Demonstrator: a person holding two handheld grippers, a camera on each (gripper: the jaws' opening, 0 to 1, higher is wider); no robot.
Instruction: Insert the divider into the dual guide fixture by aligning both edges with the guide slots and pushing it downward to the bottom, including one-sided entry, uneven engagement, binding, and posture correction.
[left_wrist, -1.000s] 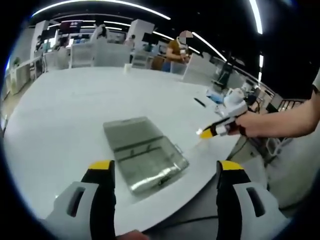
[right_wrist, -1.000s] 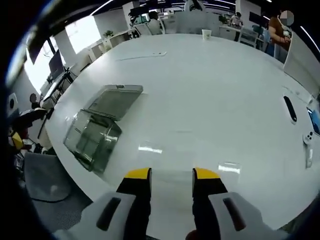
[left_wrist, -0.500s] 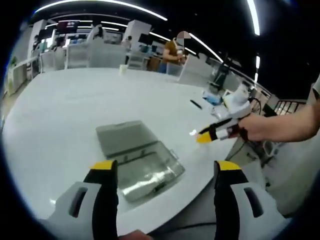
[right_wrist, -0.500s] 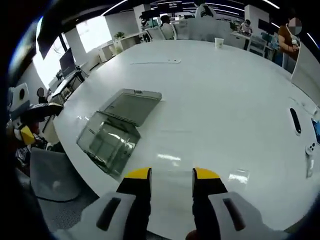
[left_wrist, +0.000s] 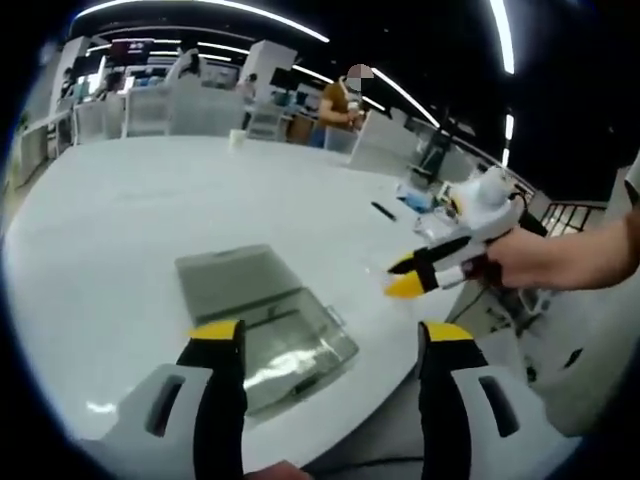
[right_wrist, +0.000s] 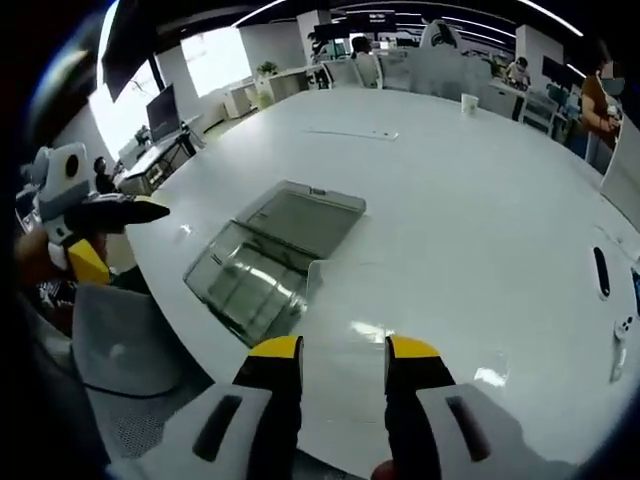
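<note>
The clear lidded box (left_wrist: 265, 320), taken to be the dual guide fixture, is lying open on the white surface (left_wrist: 110, 210) near its front edge, lower centre of the left gripper view and centre-left of the right gripper view (right_wrist: 270, 255); the lid is being left flat, presumably so the slots can be reached from above. A small pale piece (right_wrist: 318, 275), possibly the divider, is seen standing at the box's edge; it cannot be told for sure. Both claws are being held off the surface, apparently an approach posture. Left claw (left_wrist: 330, 335): jaws wide apart, nothing held. Right claw (right_wrist: 343, 350): jaws slightly apart, gripping nothing, touching nothing.
</note>
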